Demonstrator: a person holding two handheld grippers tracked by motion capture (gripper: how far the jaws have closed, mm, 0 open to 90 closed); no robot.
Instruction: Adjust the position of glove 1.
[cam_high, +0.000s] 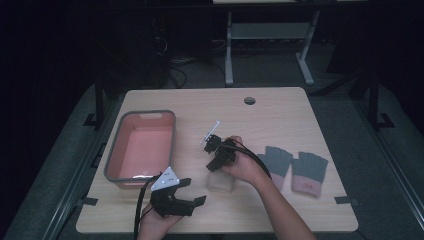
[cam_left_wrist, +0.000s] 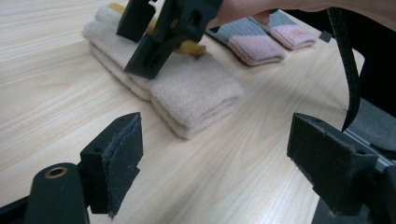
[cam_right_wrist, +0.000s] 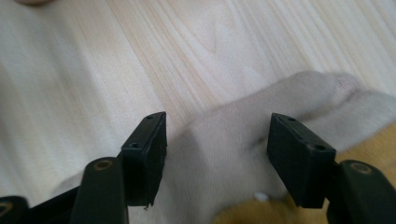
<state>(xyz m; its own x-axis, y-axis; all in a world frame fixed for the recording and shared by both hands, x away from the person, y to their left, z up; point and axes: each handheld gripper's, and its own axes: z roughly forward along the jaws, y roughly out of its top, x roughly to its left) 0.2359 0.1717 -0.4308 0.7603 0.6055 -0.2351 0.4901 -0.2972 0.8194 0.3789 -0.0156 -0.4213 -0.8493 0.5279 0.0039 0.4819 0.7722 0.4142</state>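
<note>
Right hand-held gripper (cam_high: 218, 159), jaws spread, poised directly over the folded cream socks (cam_left_wrist: 187, 88); the pads flank the fabric without pressing it. The socks lie flat on the wooden surface (cam_high: 280, 110), just below this gripper's tips. Left hand-held gripper (cam_high: 192, 192), jaws spread with nothing between them, points at the socks from nearby. Beyond the right gripper lie two grey-and-pink socks (cam_high: 292, 167); beyond the left, a pink bin (cam_high: 142, 145).
</note>
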